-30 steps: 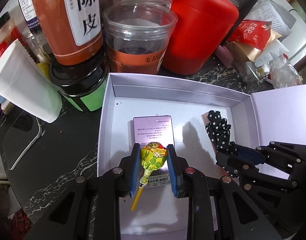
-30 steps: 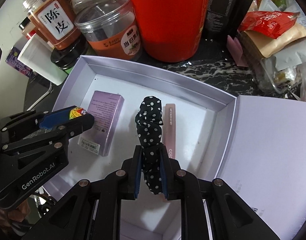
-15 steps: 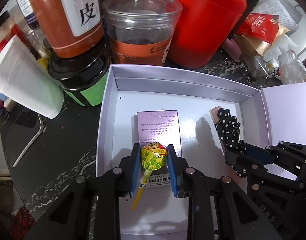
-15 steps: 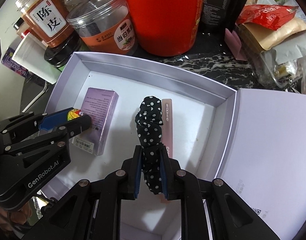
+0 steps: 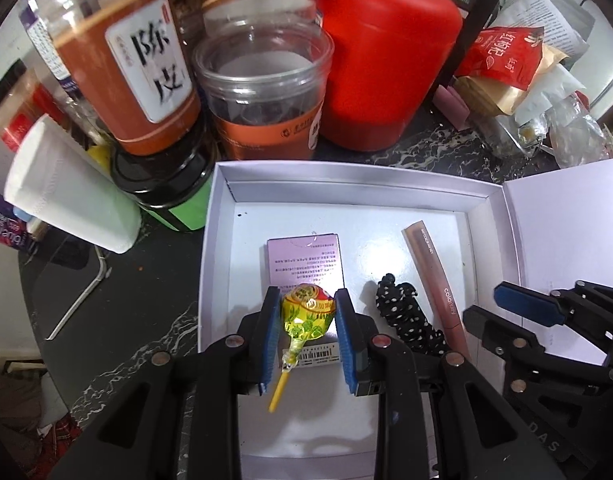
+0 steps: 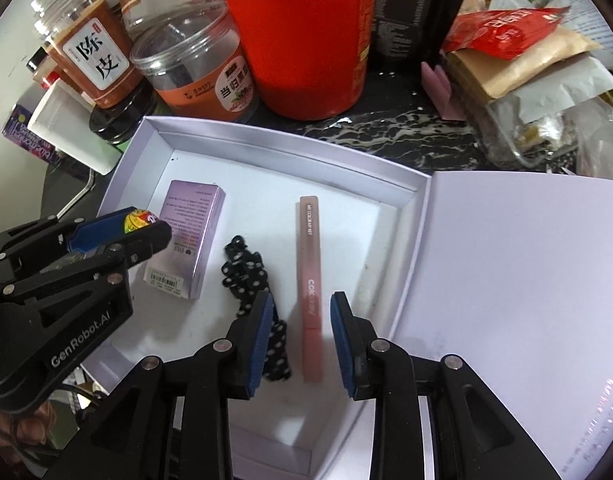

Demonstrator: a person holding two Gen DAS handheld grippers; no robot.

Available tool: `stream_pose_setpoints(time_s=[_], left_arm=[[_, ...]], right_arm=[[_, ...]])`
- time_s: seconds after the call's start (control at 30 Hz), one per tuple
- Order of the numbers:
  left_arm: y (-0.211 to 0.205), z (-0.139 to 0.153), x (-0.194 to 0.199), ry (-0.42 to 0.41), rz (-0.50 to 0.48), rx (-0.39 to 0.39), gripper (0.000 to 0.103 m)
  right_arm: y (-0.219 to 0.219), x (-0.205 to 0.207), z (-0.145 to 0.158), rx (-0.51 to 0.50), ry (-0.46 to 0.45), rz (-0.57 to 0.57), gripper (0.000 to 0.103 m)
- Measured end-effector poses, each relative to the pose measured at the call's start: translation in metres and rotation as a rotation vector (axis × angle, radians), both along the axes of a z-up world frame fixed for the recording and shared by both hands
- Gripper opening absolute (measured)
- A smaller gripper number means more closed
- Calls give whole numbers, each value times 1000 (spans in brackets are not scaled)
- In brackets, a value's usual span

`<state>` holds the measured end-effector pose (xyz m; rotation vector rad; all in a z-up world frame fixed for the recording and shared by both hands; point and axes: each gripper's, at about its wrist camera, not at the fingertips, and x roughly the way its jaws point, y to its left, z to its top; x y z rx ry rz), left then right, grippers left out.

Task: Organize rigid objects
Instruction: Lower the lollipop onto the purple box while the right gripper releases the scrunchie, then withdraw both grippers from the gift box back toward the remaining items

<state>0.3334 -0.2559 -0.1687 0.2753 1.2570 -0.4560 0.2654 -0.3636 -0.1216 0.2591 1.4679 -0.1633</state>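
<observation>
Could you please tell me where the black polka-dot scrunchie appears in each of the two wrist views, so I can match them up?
Left wrist view: the black polka-dot scrunchie lies lower right of centre on the white box floor, between the purple carton and the pink tube.
Right wrist view: the scrunchie lies just left of centre, partly behind a blue pad of the right gripper.
Shared landmark: the pink tube, beside it.
</observation>
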Motion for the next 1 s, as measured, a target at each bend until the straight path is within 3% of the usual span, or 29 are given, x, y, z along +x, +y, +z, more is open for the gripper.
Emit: stream_pose_setpoints(time_s=[0.53, 0.7, 0.77, 1.0], left_arm=[[15, 60, -14, -60, 24, -66, 27], [24, 86, -26, -126, 40, -77, 27], [28, 95, -29, -142, 52, -85, 27], [50, 132, -46, -199, 93, -103, 27]], right_arm=[[-4, -9, 56, -31, -72, 3, 31], [0, -11, 73, -43, -97, 13, 31], [3, -14, 83, -47, -113, 20, 37], [19, -18, 113, -52, -167, 54, 43]])
